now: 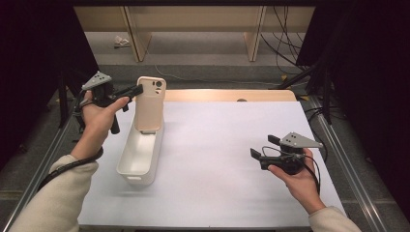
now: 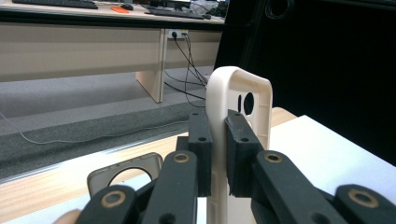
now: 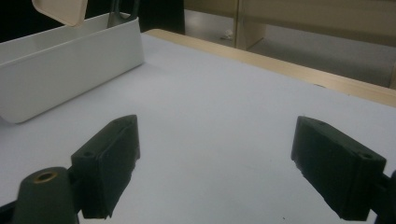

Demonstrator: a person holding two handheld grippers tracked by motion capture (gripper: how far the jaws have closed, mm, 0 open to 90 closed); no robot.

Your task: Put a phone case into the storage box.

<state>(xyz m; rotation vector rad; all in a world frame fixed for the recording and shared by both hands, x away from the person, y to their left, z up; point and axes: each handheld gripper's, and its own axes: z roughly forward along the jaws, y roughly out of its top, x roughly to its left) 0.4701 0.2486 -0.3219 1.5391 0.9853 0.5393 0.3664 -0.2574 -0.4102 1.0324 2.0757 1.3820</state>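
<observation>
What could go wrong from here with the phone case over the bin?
The left gripper pinches only one thin edge of the cream phone case, so it could twist or slip between the fingers. It hangs upright over the far end of the white bin; releasing there could tip it outside. A second case already lies below and may block it.

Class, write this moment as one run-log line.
left gripper: shut on phone case, upright over white bin | right gripper: open, empty, above table
</observation>
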